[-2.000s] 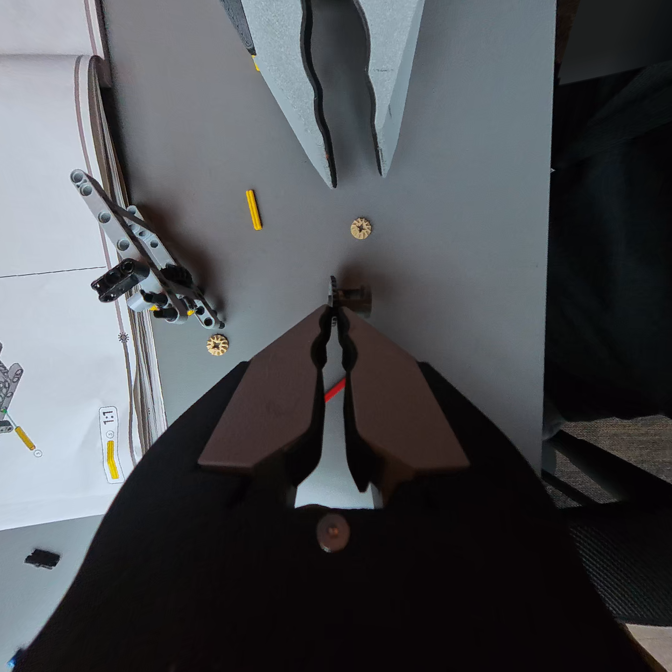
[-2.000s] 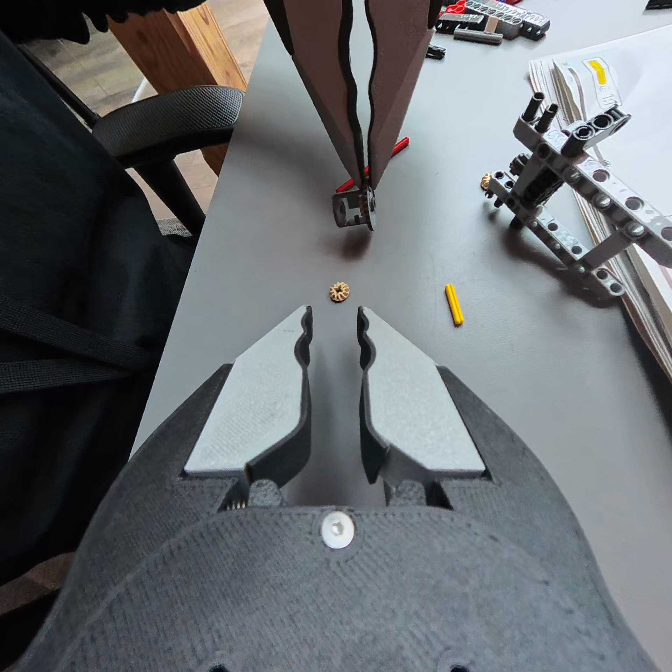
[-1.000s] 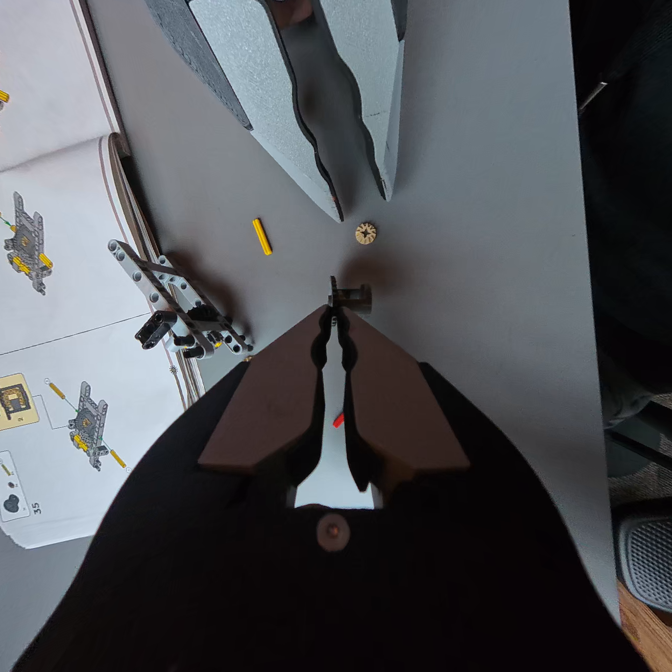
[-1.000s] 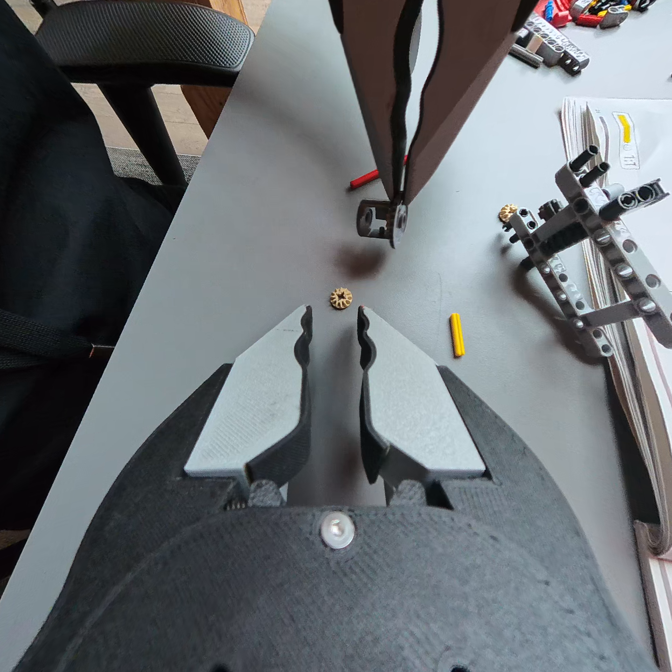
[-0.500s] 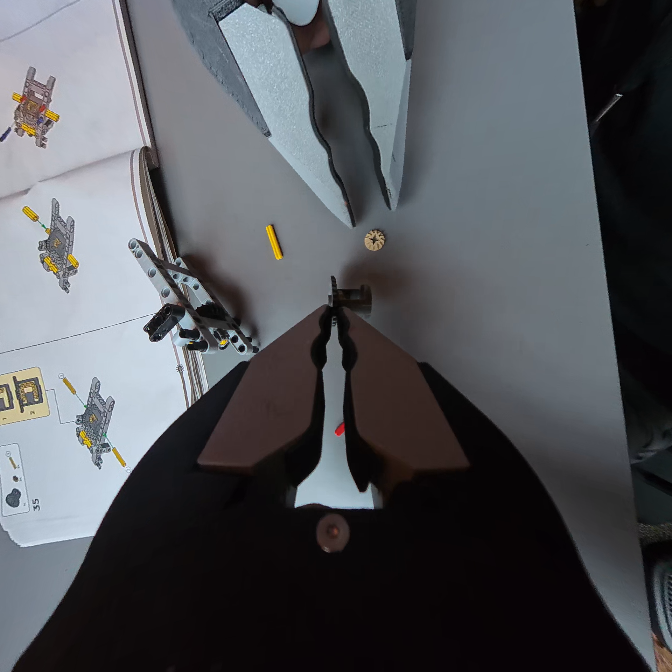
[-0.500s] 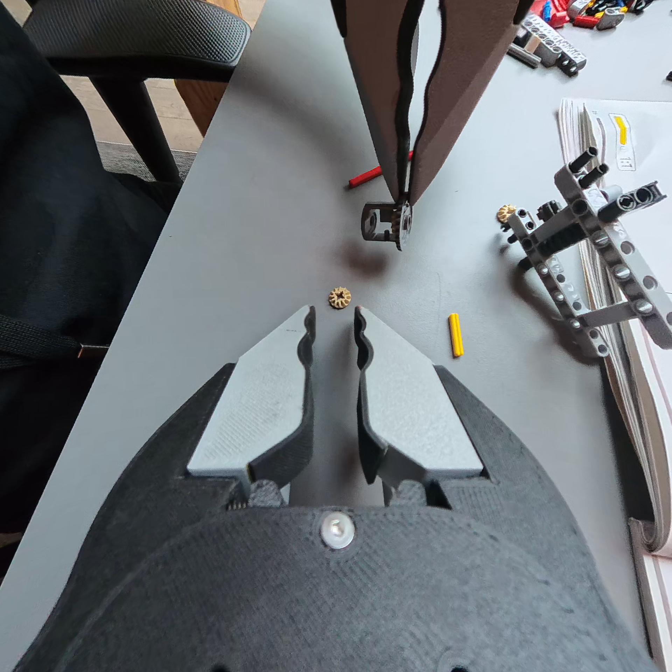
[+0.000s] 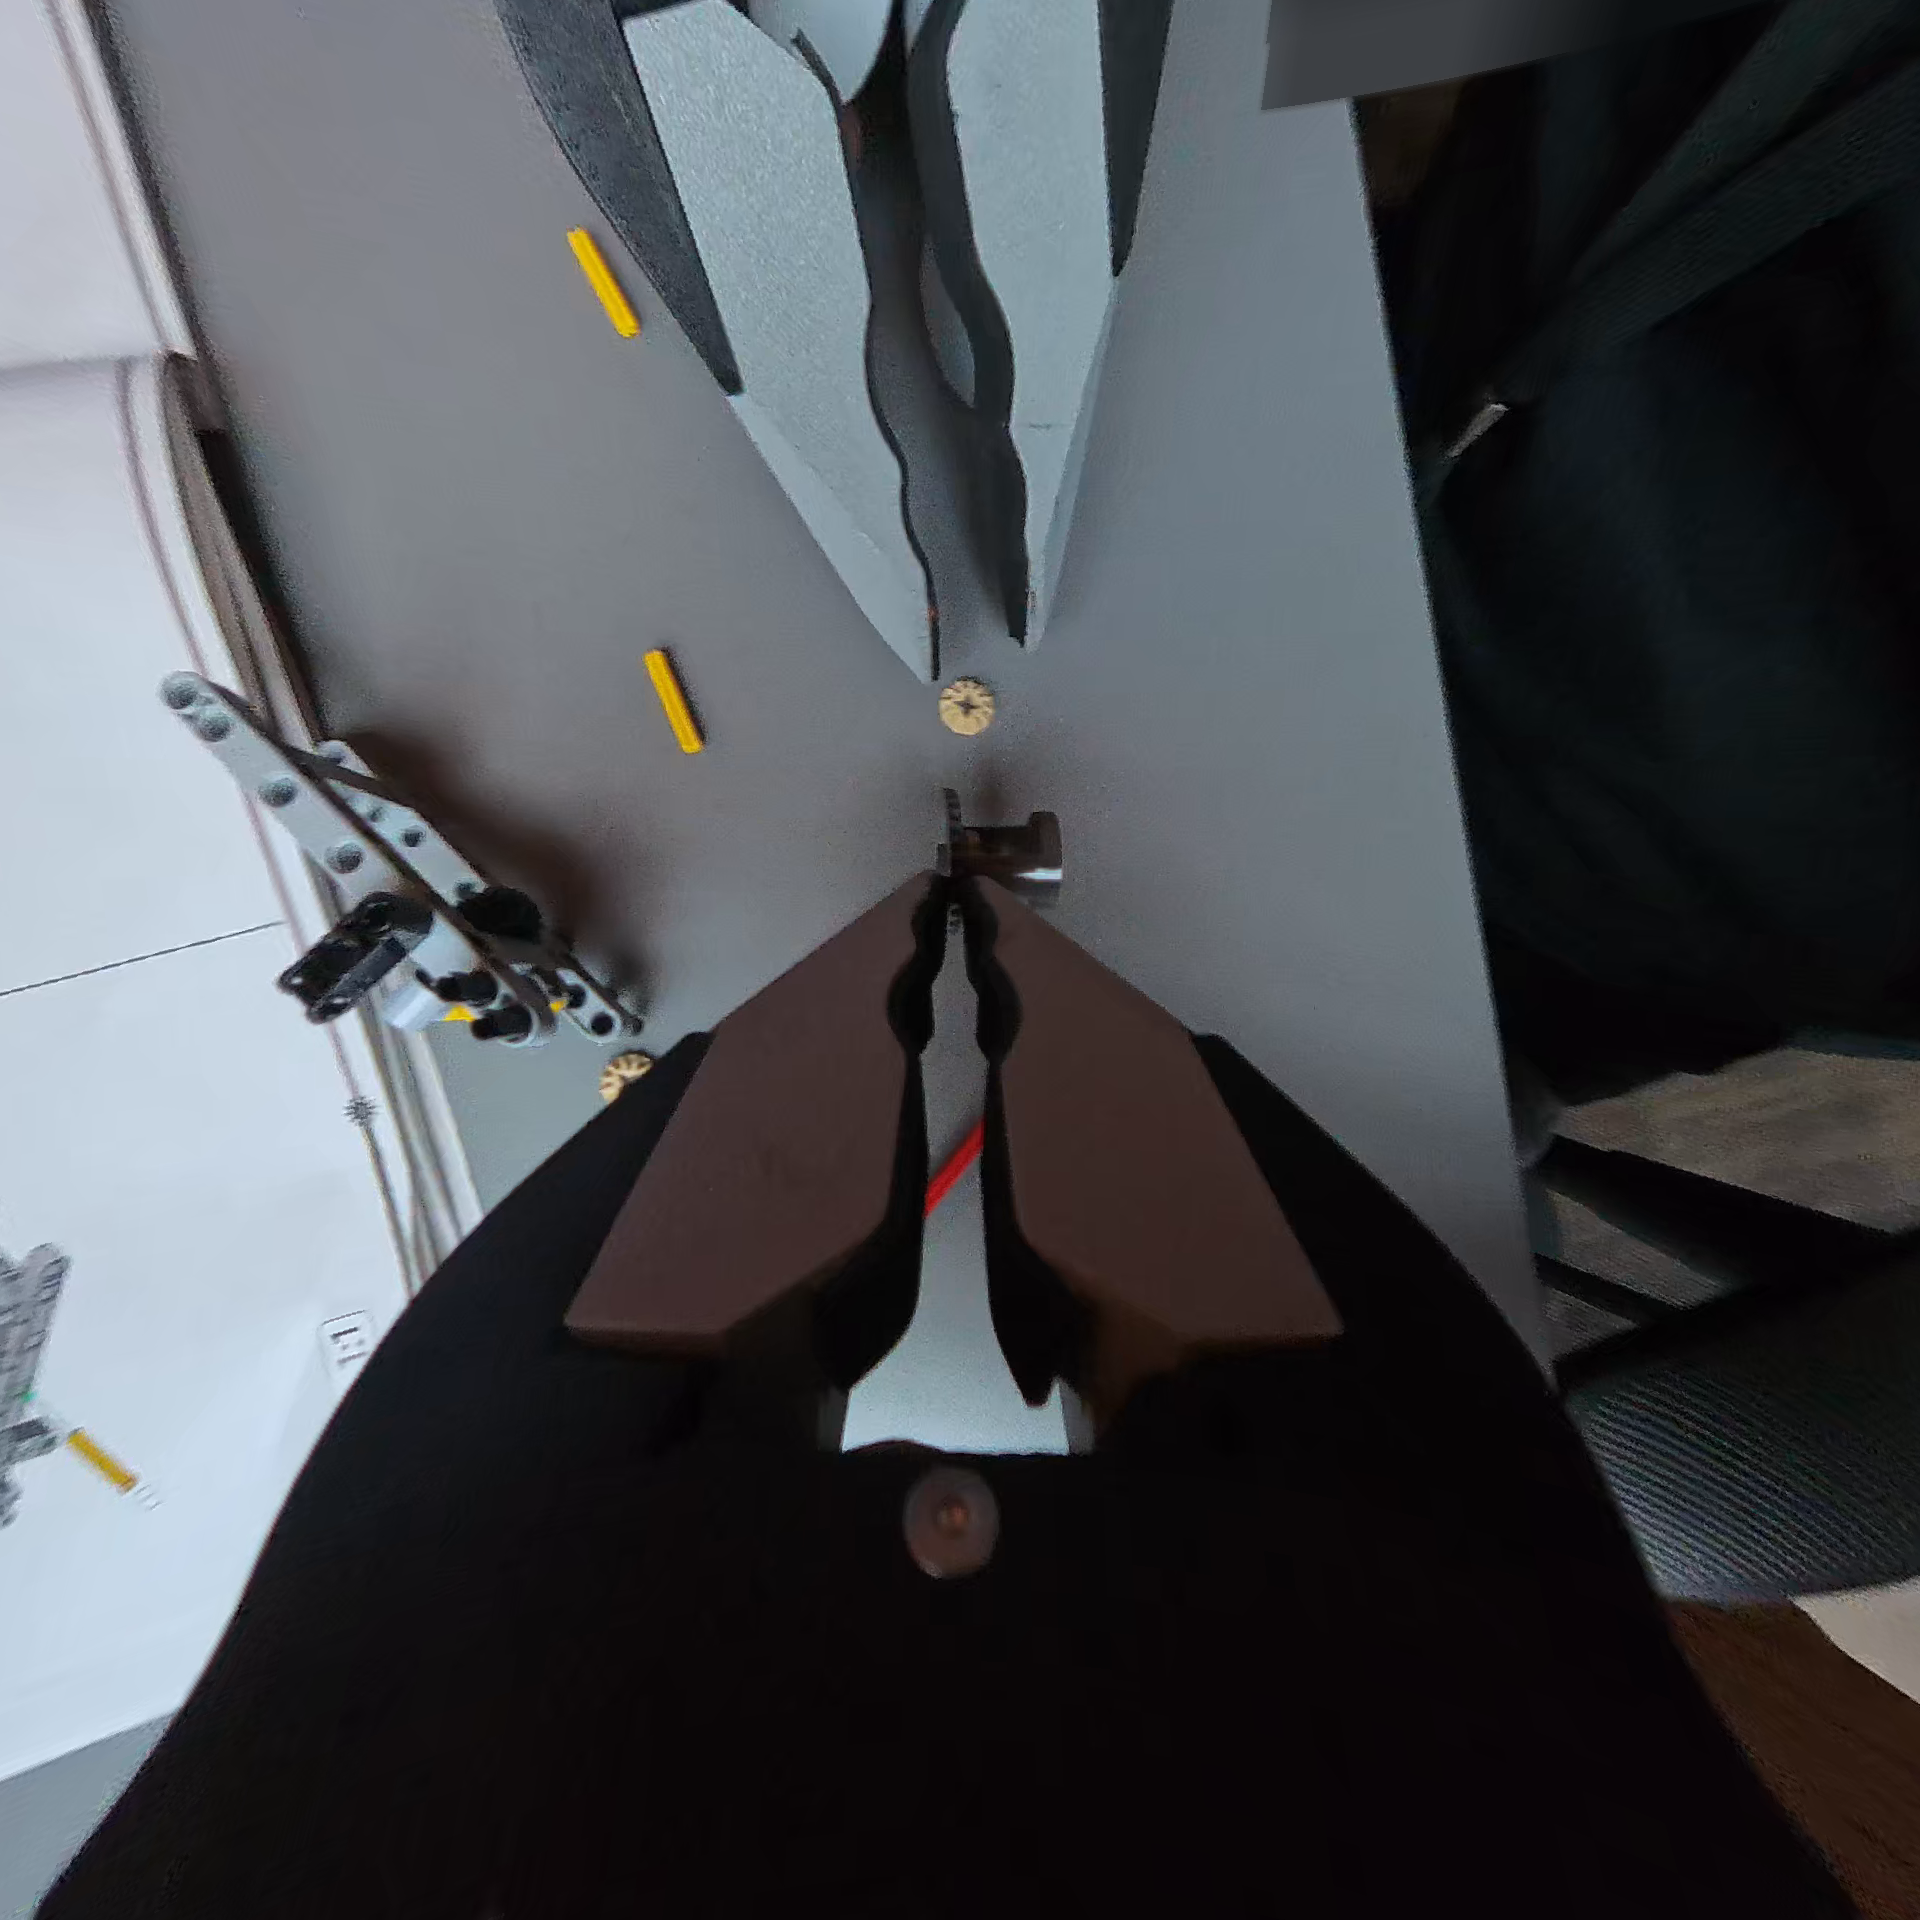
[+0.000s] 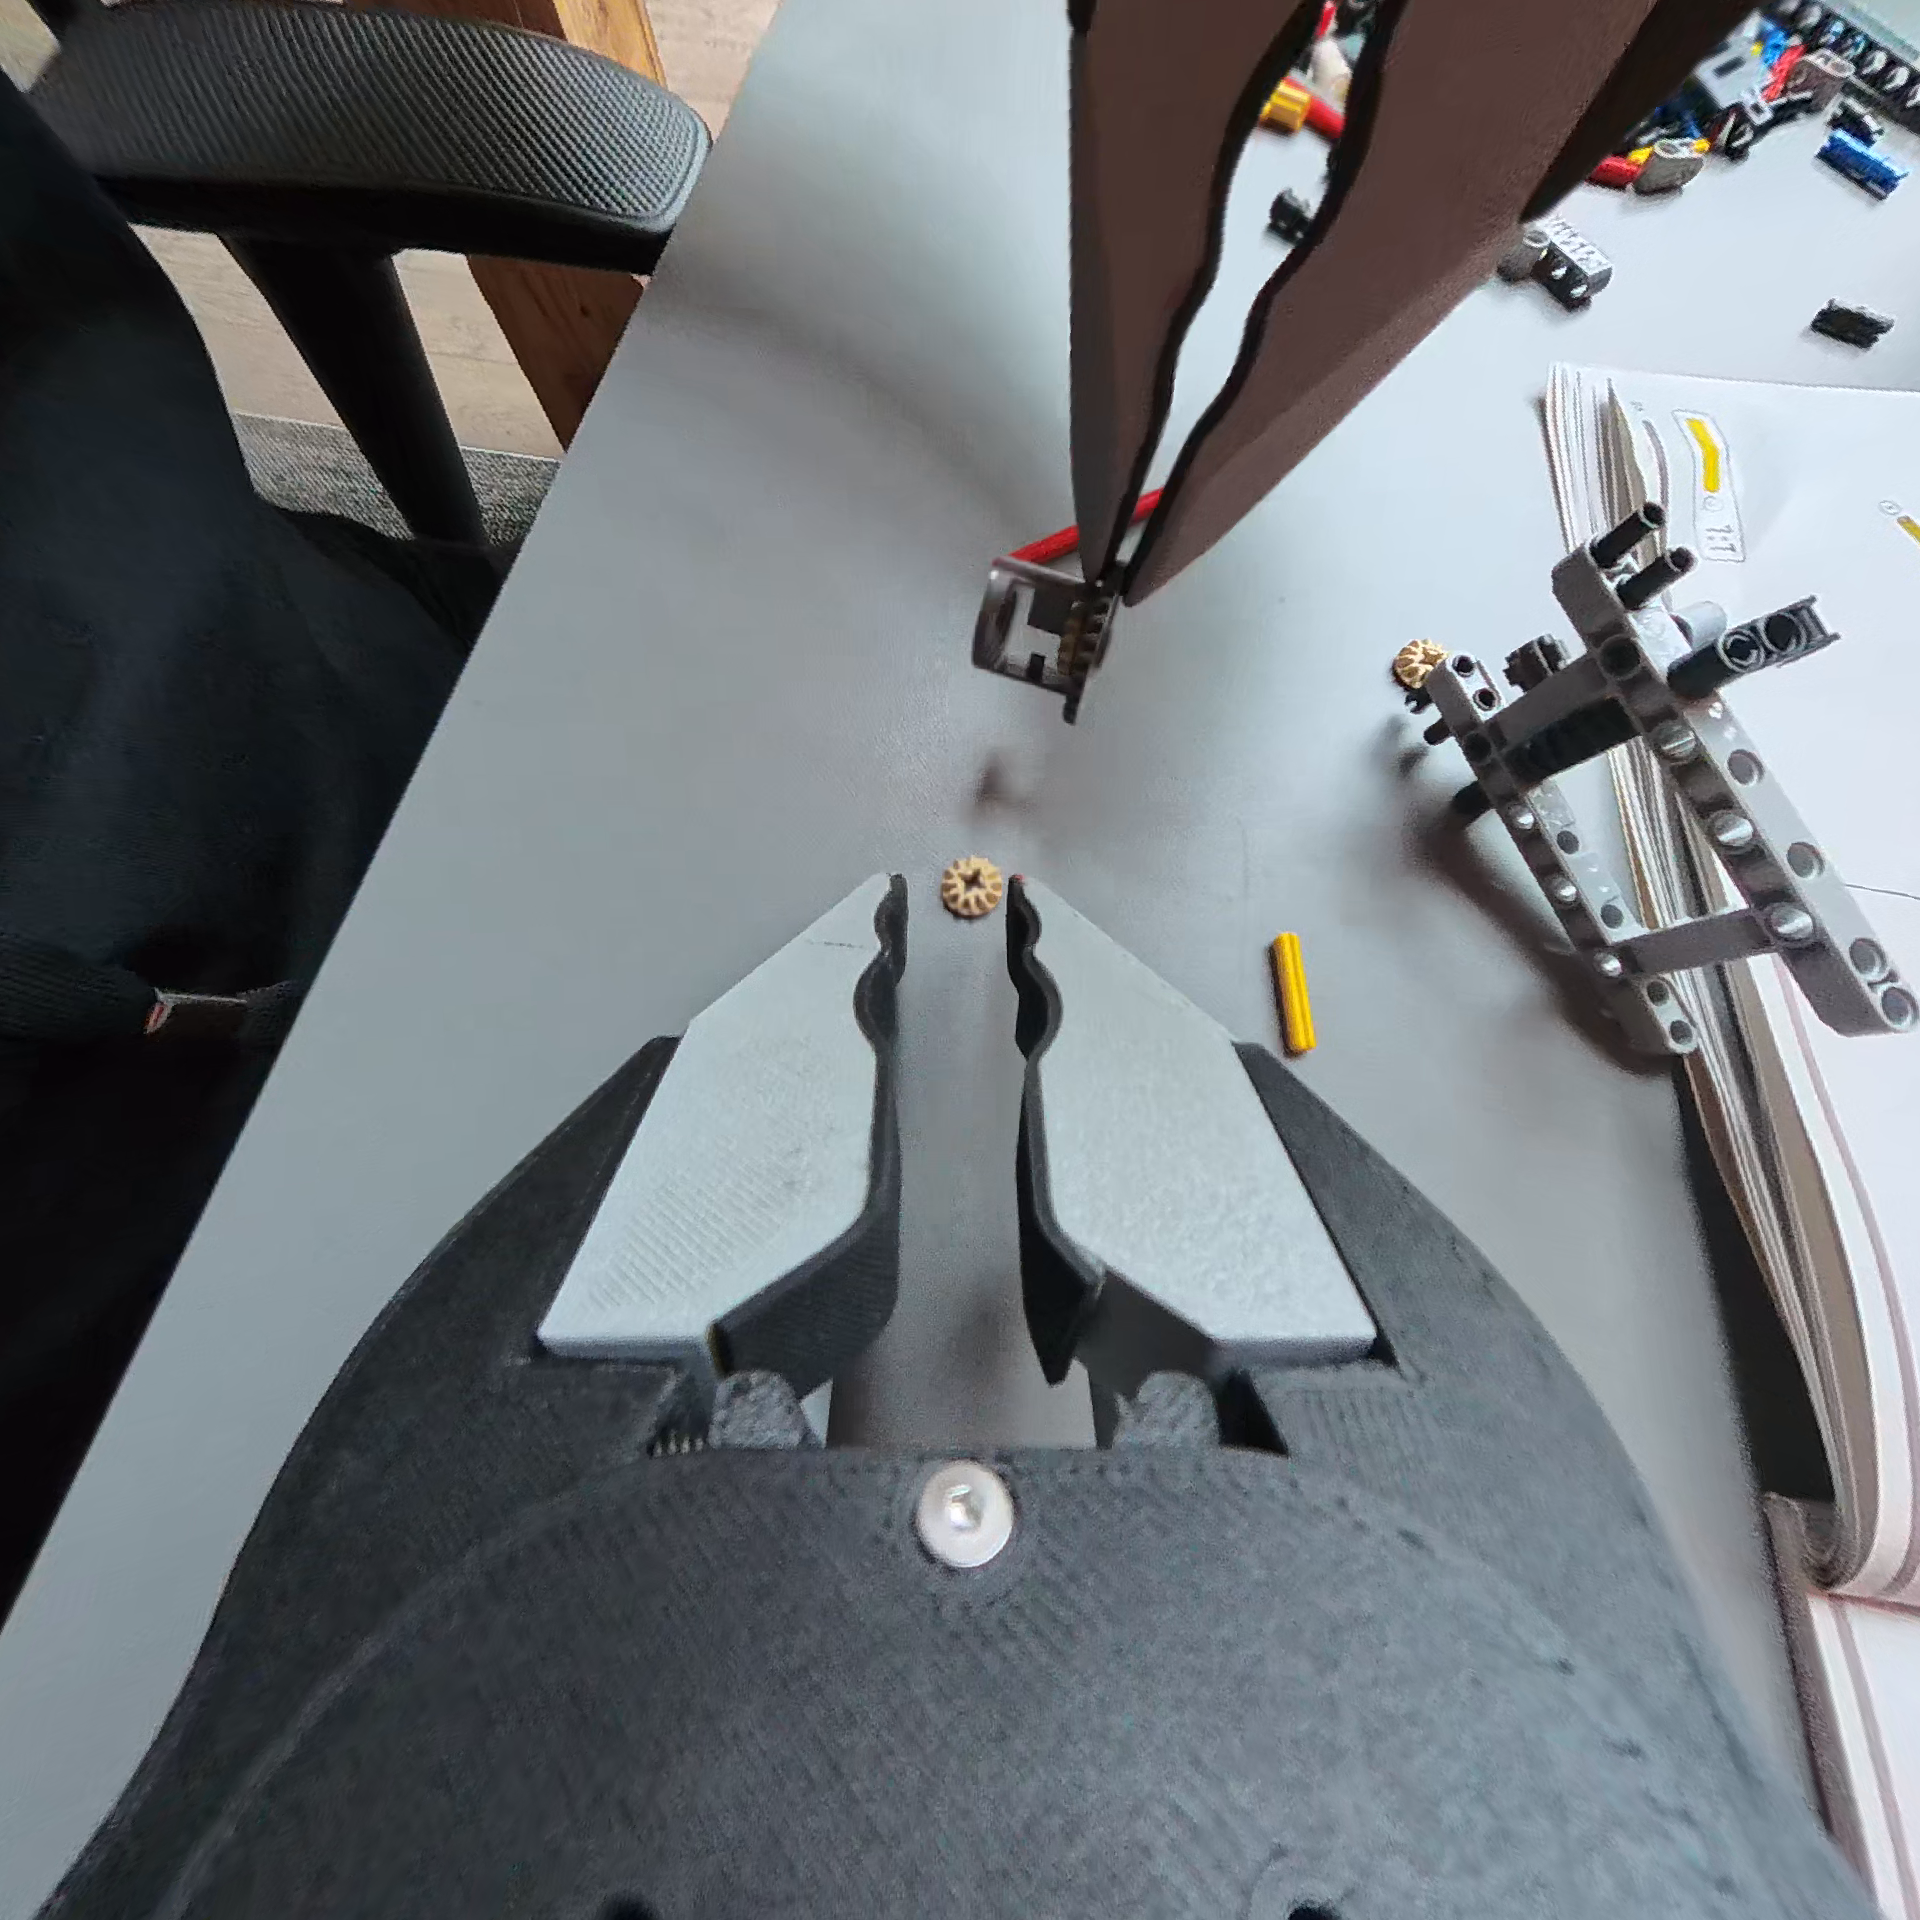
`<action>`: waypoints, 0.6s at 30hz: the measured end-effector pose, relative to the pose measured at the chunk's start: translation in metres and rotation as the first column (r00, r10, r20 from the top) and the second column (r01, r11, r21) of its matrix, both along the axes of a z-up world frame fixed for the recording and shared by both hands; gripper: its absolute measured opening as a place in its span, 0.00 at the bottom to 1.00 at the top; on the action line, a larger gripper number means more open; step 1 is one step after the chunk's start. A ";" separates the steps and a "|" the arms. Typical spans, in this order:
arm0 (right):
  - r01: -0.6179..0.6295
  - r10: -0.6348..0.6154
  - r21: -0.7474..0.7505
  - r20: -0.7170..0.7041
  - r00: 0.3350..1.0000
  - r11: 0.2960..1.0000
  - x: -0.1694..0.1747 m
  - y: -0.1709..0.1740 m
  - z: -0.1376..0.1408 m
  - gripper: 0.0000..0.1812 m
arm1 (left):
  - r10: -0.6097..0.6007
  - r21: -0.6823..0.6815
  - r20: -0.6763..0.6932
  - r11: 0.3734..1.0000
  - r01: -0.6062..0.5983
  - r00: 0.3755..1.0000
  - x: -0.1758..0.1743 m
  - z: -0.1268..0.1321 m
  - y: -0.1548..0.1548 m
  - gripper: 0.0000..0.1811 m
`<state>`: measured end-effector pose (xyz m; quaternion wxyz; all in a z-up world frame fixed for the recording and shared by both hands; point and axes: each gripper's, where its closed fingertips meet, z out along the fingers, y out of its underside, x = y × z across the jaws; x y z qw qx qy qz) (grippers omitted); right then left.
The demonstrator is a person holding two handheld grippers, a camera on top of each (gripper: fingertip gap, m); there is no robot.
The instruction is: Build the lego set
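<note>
My left gripper [image 7: 951, 883], with brown fingers, is shut on a small dark grey gear housing [image 7: 1003, 844] and holds it just above the grey table; it also shows in the right wrist view [image 8: 1044, 639]. My right gripper [image 8: 954, 883], with grey fingers, is open, its tips on either side of a tan gear [image 8: 971, 885] that lies flat on the table. That gear shows in the left wrist view [image 7: 966, 707] just below the right gripper's tips [image 7: 977, 639]. A grey beam assembly [image 8: 1662, 790] rests against the instruction booklet [image 8: 1849, 935].
A yellow axle [image 8: 1292, 992] lies right of my right gripper, and a second one [image 7: 603, 283] shows farther off. A second tan gear [image 8: 1418, 660] sits by the assembly. A red axle [image 8: 1049, 540] lies behind the left gripper. Loose parts [image 8: 1683, 156] lie far back. The table edge and a black chair [image 8: 364, 135] are left.
My right gripper has moved forward so its open tips now flank the tan gear. My left gripper still holds the gear housing, which has turned a little.
</note>
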<state>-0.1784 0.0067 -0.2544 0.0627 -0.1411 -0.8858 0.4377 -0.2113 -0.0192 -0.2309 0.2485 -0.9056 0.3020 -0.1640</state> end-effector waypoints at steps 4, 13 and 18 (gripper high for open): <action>-0.007 0.008 -0.038 0.019 1.000 0.999 0.005 -0.005 0.005 0.08 | -0.050 -0.065 0.132 0.996 0.059 0.990 0.010 0.006 -0.008 0.00; -0.033 0.032 -0.063 -0.020 0.999 0.997 0.019 -0.016 0.011 0.08 | -0.159 -0.217 0.392 0.941 0.259 0.906 0.045 0.018 -0.032 0.00; -0.039 0.037 -0.119 -0.025 0.999 0.992 0.026 -0.022 0.019 0.09 | -0.176 -0.300 0.449 0.894 0.333 0.876 0.056 0.013 -0.039 0.00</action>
